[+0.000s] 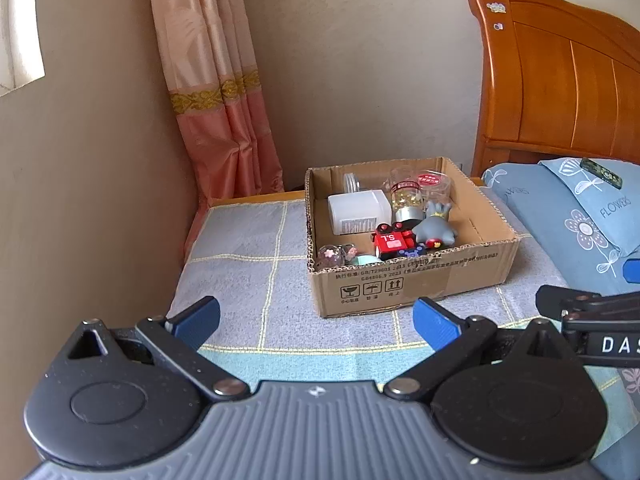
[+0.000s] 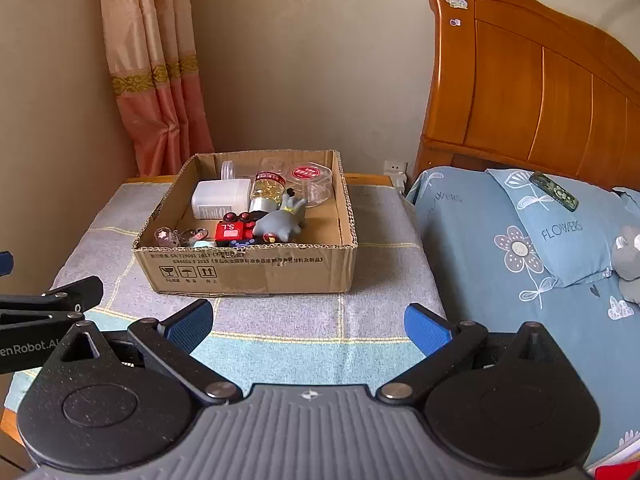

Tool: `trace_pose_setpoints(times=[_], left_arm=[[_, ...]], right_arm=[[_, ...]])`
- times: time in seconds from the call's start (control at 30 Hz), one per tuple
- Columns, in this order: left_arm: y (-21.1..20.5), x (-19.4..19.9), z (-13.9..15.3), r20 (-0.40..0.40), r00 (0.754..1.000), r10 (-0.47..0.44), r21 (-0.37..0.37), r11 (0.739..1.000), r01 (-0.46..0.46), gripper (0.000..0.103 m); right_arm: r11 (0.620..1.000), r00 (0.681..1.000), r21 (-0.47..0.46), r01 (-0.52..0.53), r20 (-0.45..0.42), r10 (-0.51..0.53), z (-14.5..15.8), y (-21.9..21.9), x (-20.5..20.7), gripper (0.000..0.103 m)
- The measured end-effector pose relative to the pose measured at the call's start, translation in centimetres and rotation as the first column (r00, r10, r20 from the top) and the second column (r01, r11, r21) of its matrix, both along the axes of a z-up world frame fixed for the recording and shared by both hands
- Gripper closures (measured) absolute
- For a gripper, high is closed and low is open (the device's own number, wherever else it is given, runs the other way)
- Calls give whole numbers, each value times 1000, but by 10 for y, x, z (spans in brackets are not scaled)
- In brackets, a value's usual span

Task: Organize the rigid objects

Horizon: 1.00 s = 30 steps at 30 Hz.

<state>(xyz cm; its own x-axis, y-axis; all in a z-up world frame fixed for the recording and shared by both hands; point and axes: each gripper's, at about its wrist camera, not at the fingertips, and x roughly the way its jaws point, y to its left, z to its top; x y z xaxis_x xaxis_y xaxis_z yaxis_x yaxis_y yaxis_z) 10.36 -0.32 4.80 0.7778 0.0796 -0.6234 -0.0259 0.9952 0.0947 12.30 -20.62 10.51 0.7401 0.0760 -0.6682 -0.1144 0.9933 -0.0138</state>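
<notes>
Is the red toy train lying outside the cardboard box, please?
No, the red toy train lies inside the cardboard box, near its front wall beside the grey figurine.

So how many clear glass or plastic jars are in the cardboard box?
3 clear jars, all along the back of the cardboard box: a yellow-filled jar, a red-lidded jar, and another jar behind the white container. More may be hidden.

I am in a home bedroom: a wooden headboard (image 2: pixel 532 80), a blue flowered pillow (image 2: pixel 560 232), a pink curtain (image 2: pixel 156 80) and a cloth-covered bedside table (image 2: pixel 380 240).
</notes>
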Motion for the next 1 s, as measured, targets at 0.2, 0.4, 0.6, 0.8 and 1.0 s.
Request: trace_pose_setpoints(times=[0.2, 0.4, 0.6, 0.8, 1.0], left_arm=[[0, 0, -1, 0, 1000, 4, 2, 1000, -4, 1], [0, 0, -1, -1, 1000, 8, 3, 1000, -8, 1], [0, -1, 0, 3, 1000, 8, 6, 1000, -8, 1], [0, -1, 0, 5, 1000, 8, 5, 1000, -9, 1], [1, 0, 0, 8, 1000, 17, 4, 1000, -17, 1]], right_arm=[[1000, 1000, 0, -7, -7, 7, -1, 1, 2, 0], [1000, 1000, 5, -6, -4, 6, 0, 1, 1, 0], [1000, 1000, 5, -2, -4, 3, 0, 1, 2, 0], [1000, 1000, 13, -9, 2, 9, 1, 0, 1, 0], [1000, 1000, 14, -5, 6, 5, 1, -1, 1, 0]])
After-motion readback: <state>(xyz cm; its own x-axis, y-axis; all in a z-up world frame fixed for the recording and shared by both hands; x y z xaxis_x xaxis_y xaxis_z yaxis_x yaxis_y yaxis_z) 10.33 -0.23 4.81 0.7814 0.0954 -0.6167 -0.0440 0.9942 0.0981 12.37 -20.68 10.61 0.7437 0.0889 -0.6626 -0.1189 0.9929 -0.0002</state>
